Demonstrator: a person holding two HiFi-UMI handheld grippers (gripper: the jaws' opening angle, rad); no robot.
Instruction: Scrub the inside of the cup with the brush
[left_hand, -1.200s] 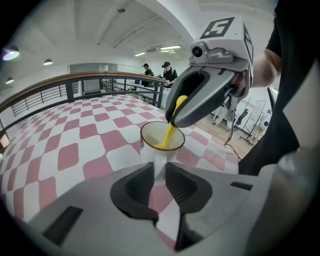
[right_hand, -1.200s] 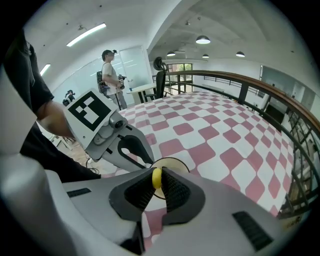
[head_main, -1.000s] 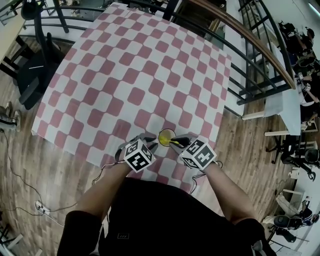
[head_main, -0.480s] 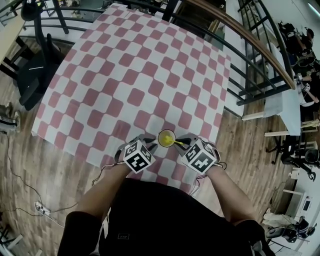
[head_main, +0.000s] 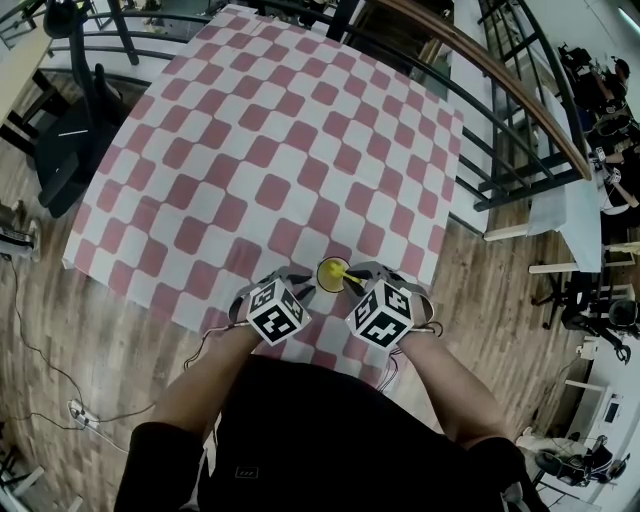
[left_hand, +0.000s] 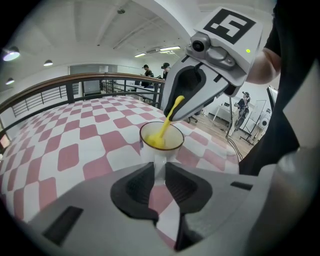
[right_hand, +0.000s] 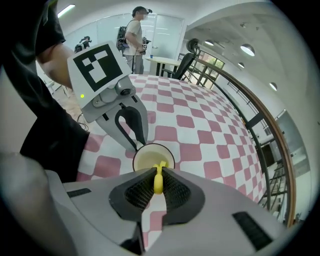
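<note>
Cup (head_main: 333, 274) upright on the checked tabletop (head_main: 250, 150), near the front edge and square between the two tongs. Left tongs (left_hand: 159, 169) partly closed, pads pressing either side of the cup's white handle (left_hand: 159, 177) — a steadying grip. Right tongs (right_hand: 158, 175) pinched almost together on the stem of the yellow brush (right_hand: 158, 184). We note the one relation that matters: the brush's long axis slants from the right tongs down and to the person's left, over the rim, with its working end low inside the cup. The cup lies just ahead of the right tongs. We judge the scrubbing falls to the right hand — strokes along that slant and around the wall — while the left braces the handle against tipping.
</note>
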